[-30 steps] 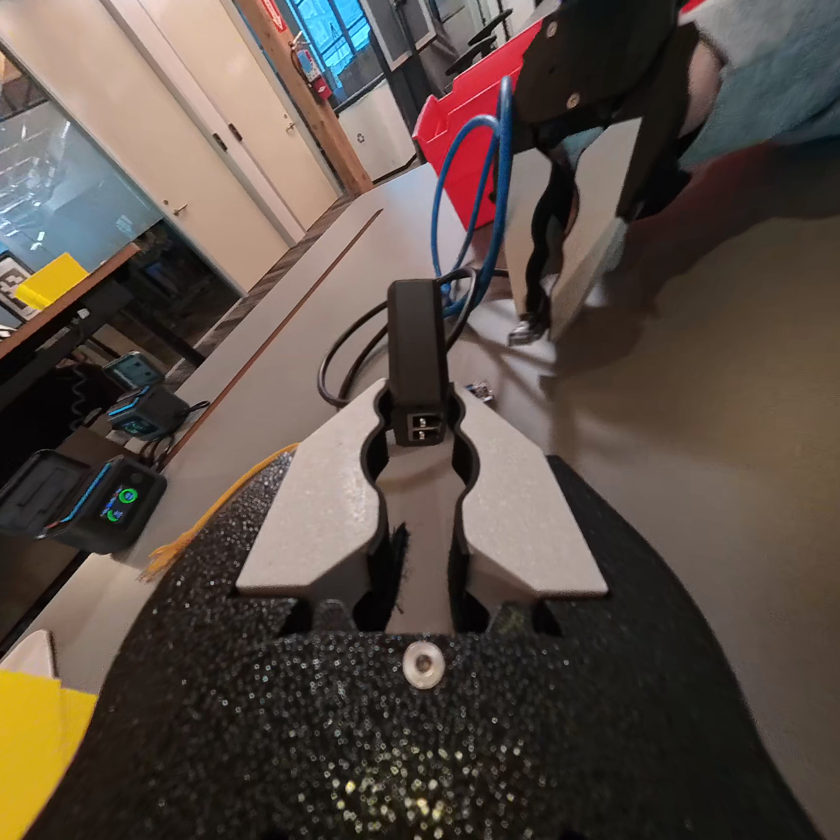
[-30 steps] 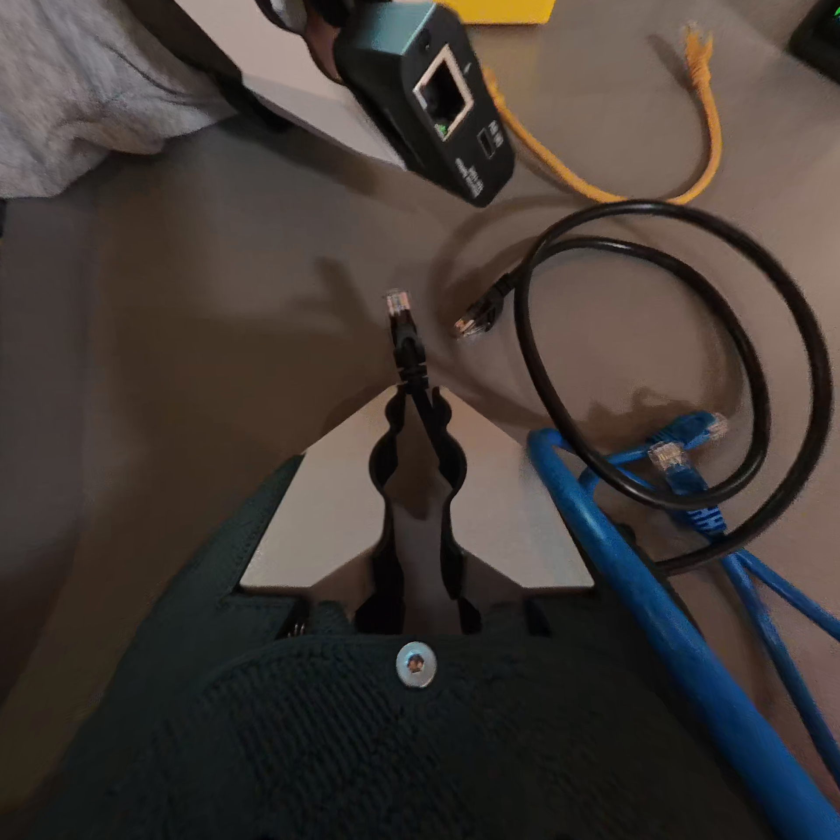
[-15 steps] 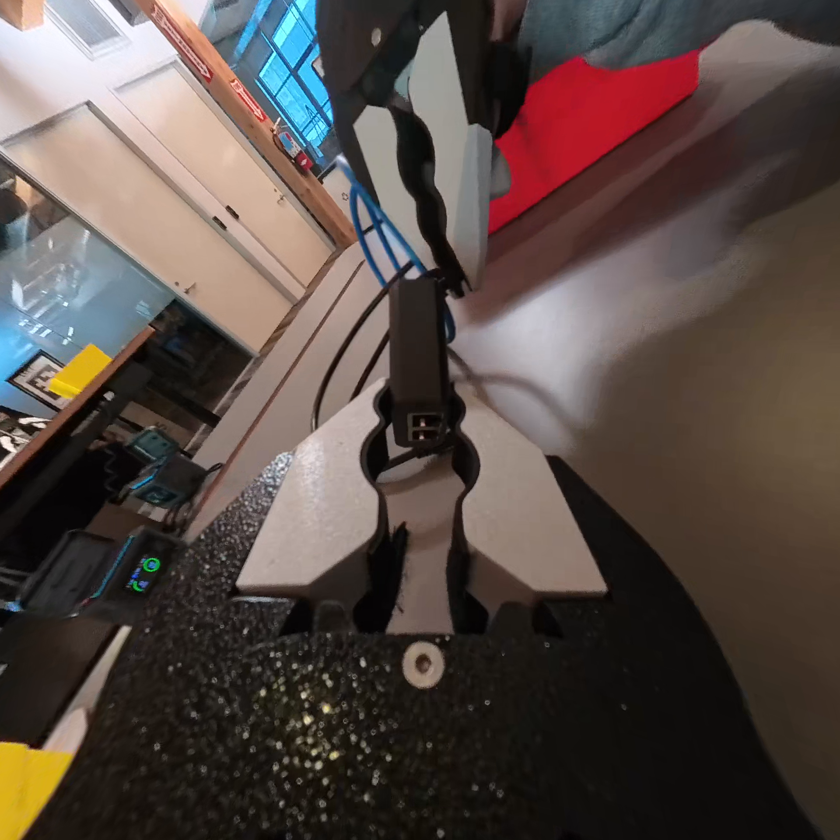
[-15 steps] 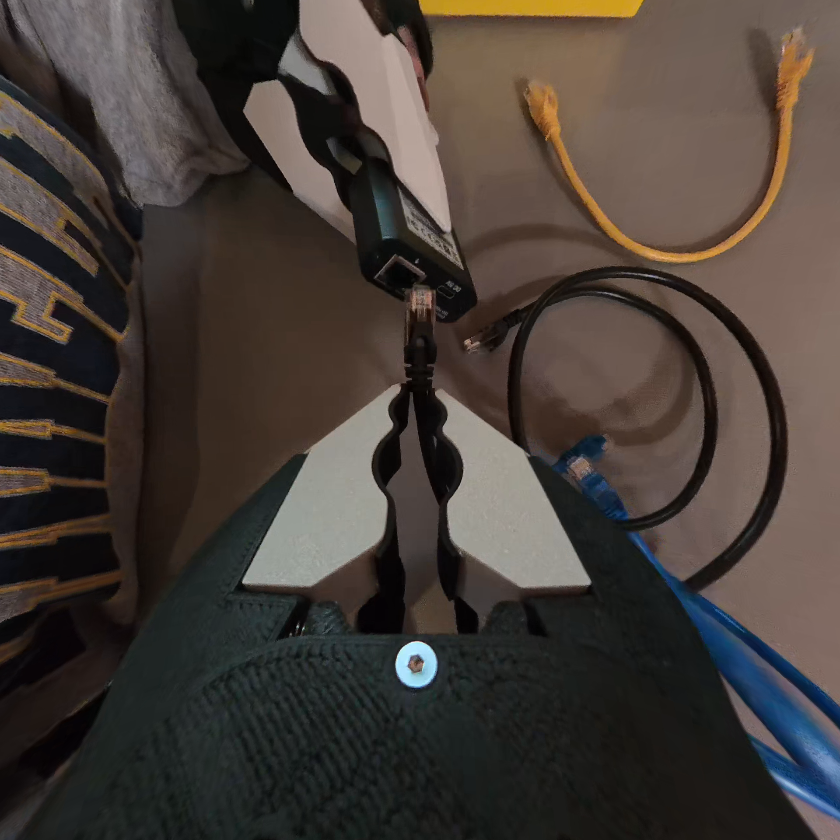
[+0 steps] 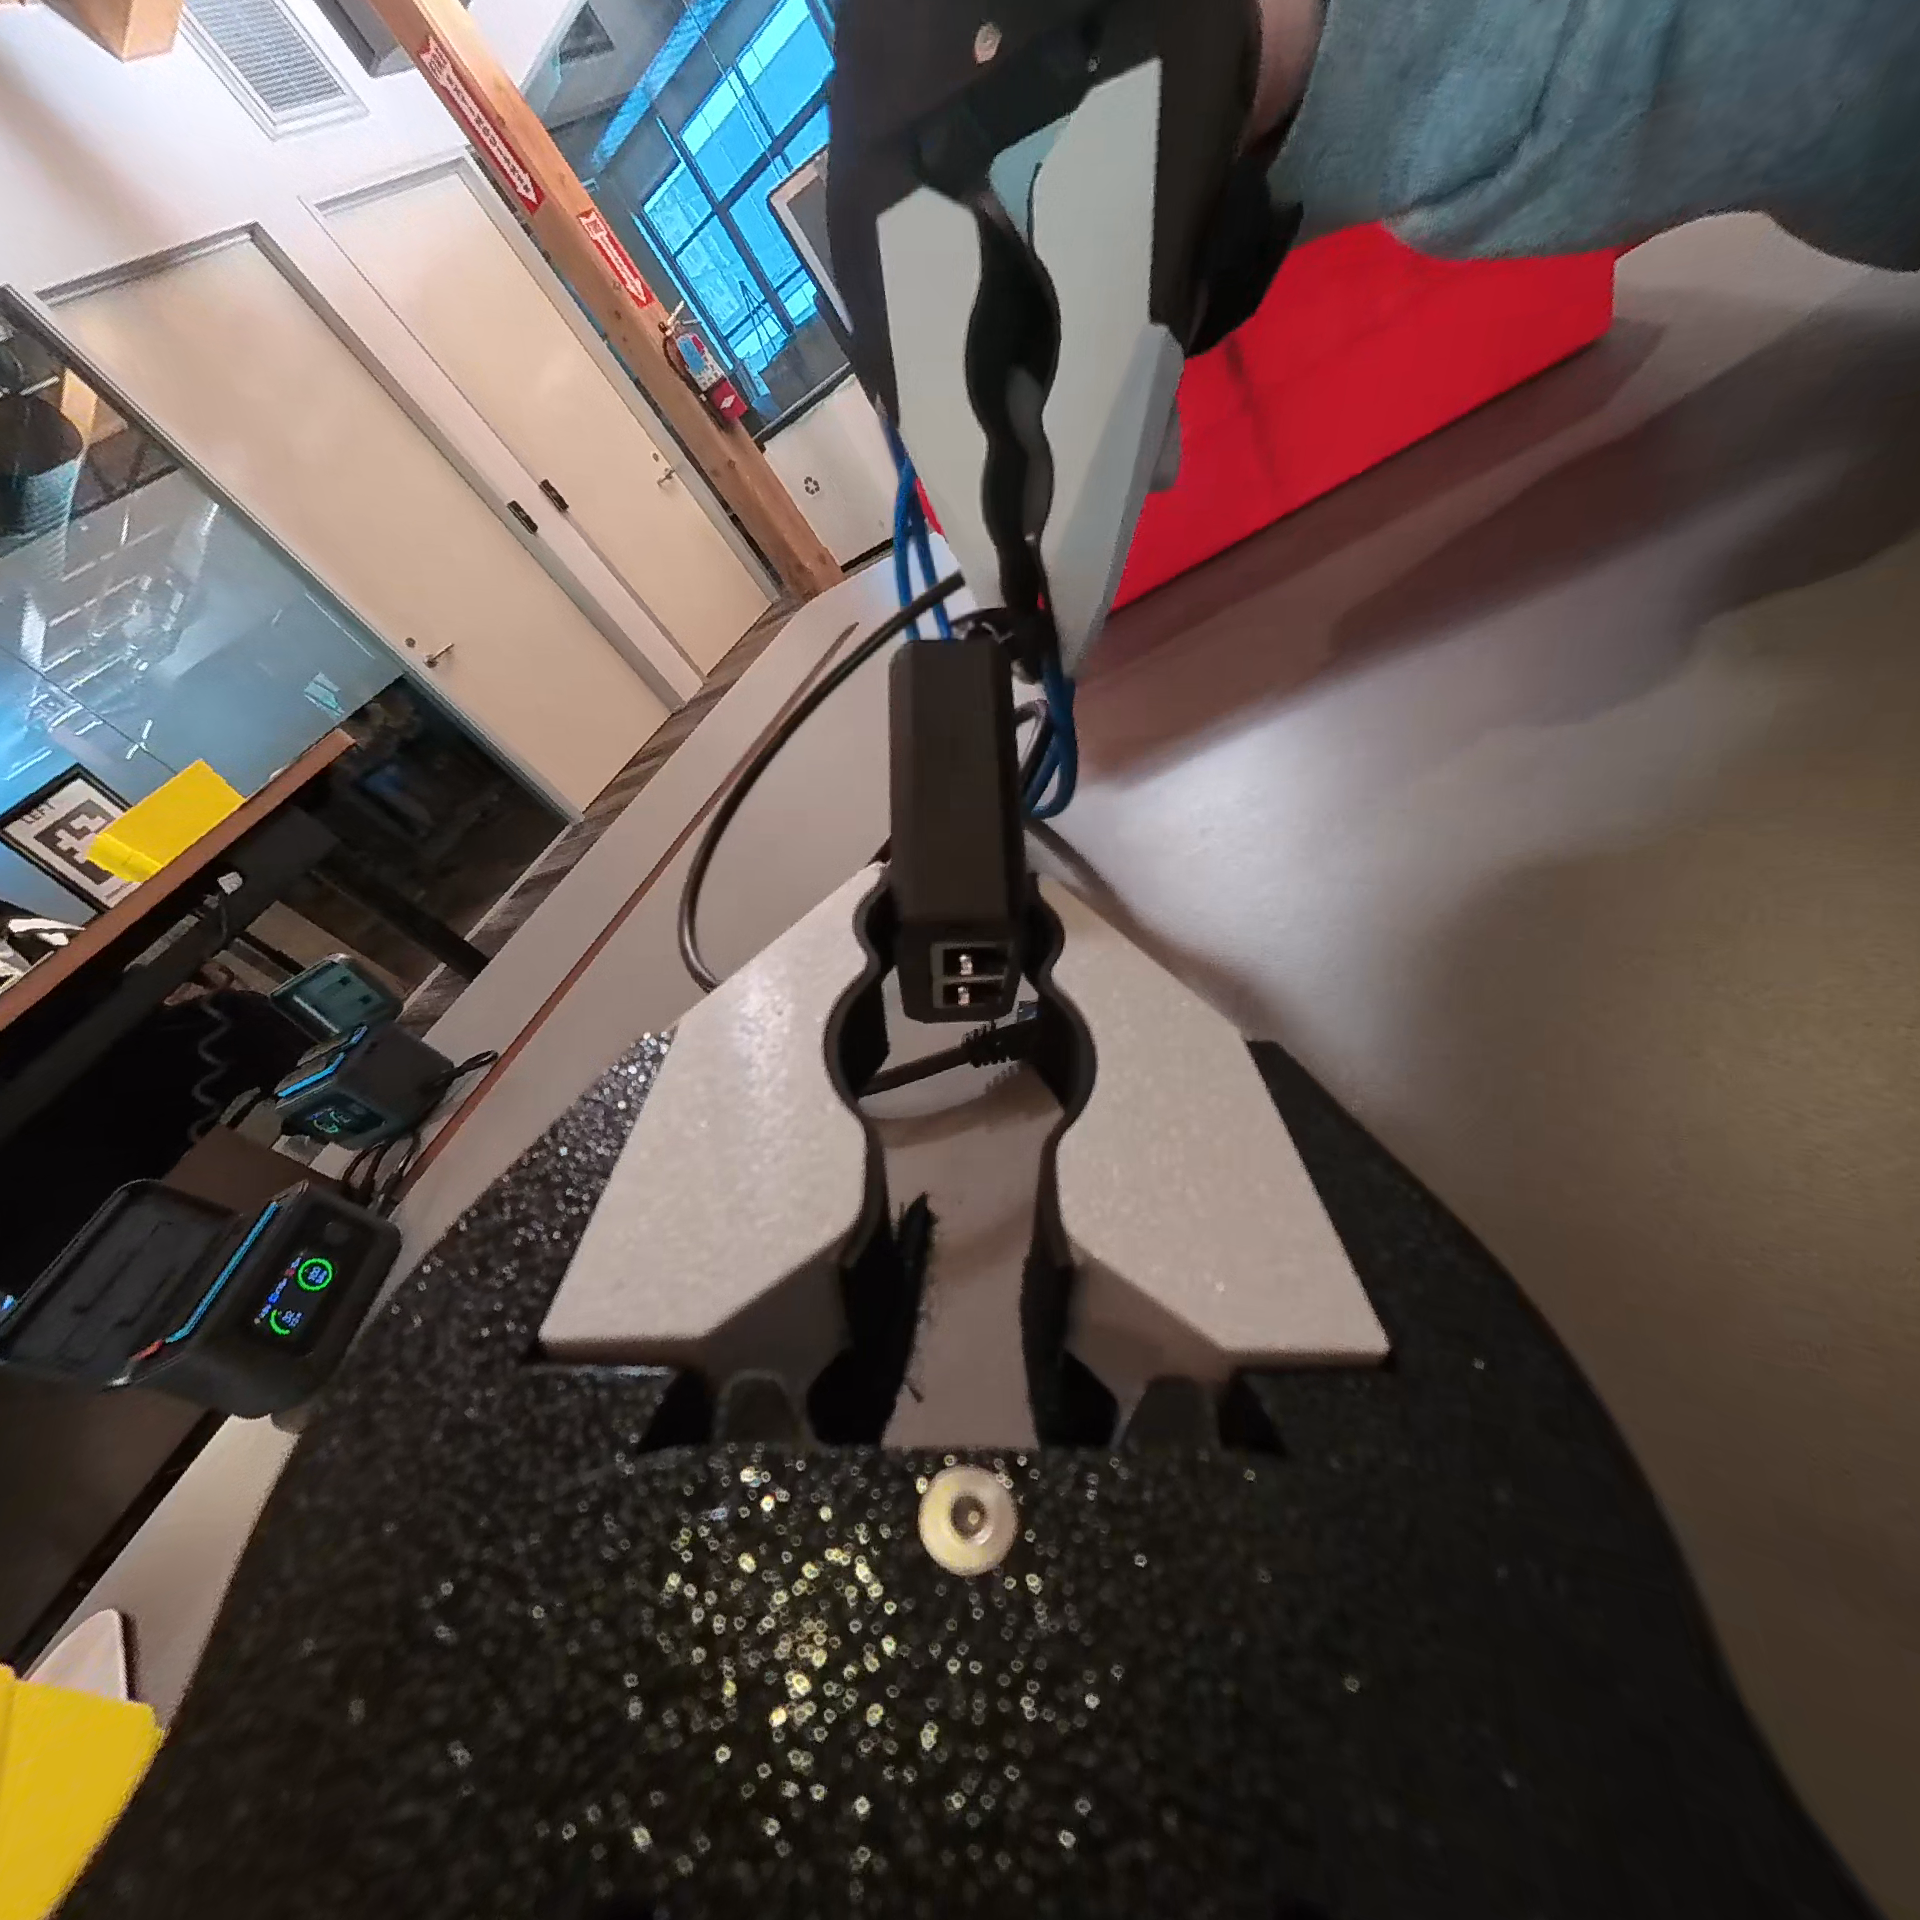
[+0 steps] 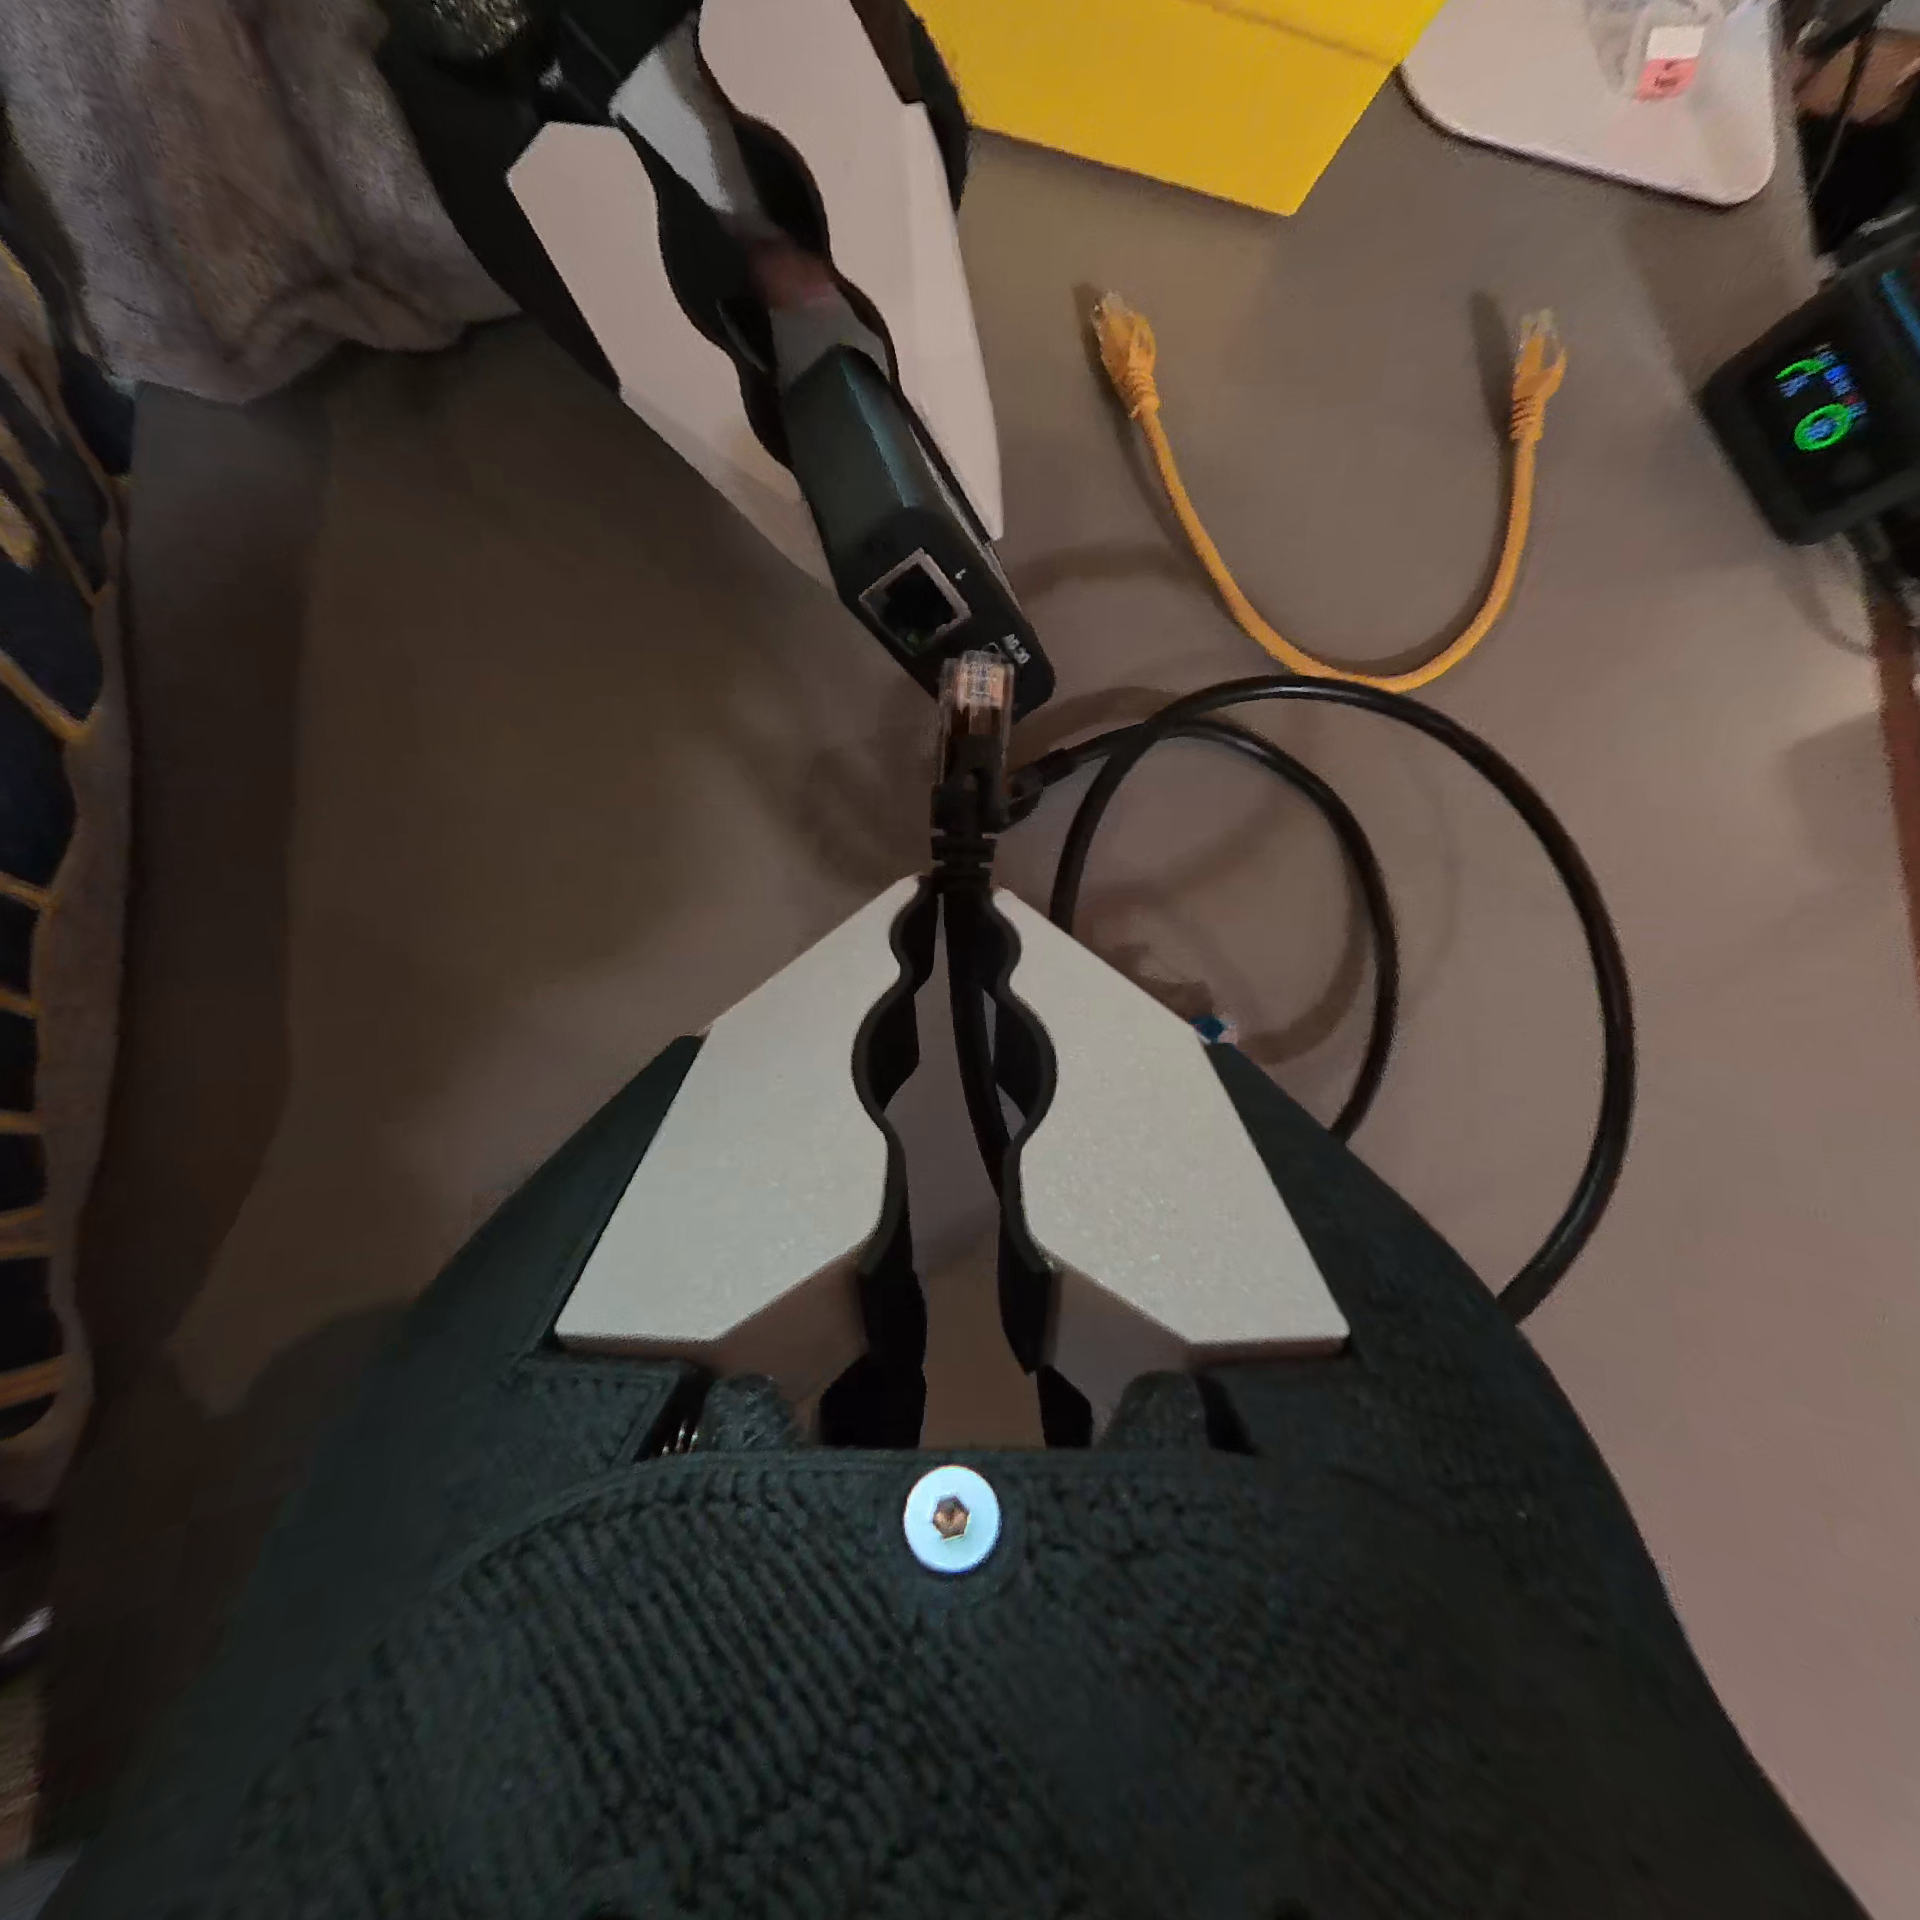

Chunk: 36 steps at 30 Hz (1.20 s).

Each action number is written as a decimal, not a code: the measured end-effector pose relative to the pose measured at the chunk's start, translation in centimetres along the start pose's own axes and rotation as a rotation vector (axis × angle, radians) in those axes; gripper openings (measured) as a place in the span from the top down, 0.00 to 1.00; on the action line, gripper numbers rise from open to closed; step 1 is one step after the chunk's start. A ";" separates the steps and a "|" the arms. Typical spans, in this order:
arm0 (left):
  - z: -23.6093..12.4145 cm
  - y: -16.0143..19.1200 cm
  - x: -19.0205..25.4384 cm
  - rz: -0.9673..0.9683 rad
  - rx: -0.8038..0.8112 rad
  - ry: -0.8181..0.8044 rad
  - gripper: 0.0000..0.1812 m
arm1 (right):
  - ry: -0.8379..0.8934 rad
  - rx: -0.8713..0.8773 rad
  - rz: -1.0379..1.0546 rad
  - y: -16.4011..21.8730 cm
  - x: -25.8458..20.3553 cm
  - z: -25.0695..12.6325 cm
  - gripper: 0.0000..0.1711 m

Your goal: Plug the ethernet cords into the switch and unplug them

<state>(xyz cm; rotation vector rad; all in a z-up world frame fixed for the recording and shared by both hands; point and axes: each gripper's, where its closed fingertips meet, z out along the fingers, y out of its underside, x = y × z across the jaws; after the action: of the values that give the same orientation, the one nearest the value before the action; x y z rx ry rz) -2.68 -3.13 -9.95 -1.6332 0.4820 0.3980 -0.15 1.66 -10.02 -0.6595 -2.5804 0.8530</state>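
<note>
My left gripper [image 5: 956, 914] is shut on a small black switch [image 5: 951, 790], held above the table, with two small ports facing the camera. In the right wrist view the switch [image 6: 883, 488] points its open ethernet port [image 6: 914, 603] at me, with the left gripper [image 6: 790, 260] behind it. My right gripper [image 6: 961, 894] is shut on a black ethernet cord [image 6: 1496, 842] just behind its clear plug [image 6: 977, 696]. The plug tip sits just below and right of the port, outside it. The right gripper [image 5: 1039, 436] hangs above the switch's far end in the left wrist view.
An orange cord [image 6: 1351, 665] lies beyond the black loop. A blue cord [image 5: 1049, 748] lies behind the switch and its plug [image 6: 1216, 1029] shows by my right finger. A yellow box [image 6: 1174, 94], a screen device [image 6: 1829, 416] and a red bin [image 5: 1351, 416] stand around. A person's sleeve [image 6: 260, 177] is at the left. Tip to tip, the grippers are about 6 cm apart.
The two grippers came together over the table. The plug tip, at the port half a second ago, now sits slightly lower right of it, and the port face shows openly.
</note>
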 end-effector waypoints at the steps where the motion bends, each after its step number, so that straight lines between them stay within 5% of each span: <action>1: 0.0 0.1 0.0 -0.002 -0.003 -0.001 0.88 | 0.039 0.009 -0.037 -0.2 0.3 -0.1 0.97; 7: 0.5 -0.3 -0.3 -0.244 0.004 0.028 0.89 | 0.548 0.092 -0.520 -2.3 3.1 -2.0 0.97; 13: 0.9 -2.5 0.4 -0.535 0.144 0.153 0.88 | 0.985 -0.098 -1.138 -3.2 4.0 -3.5 0.98; 26: 1.4 -2.1 0.0 -0.660 0.122 0.135 0.88 | 1.095 -0.234 -1.448 -4.4 4.9 -3.5 0.98; 36: 2.5 -1.3 0.1 -0.925 0.082 0.166 0.88 | 1.007 -0.389 -1.667 -3.5 6.0 -3.1 0.98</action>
<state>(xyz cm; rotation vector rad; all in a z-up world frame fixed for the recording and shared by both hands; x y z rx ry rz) -1.90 -0.51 -9.21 -1.6317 -0.1637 -0.4432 -4.90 3.79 -4.40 0.8092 -1.4437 -0.4638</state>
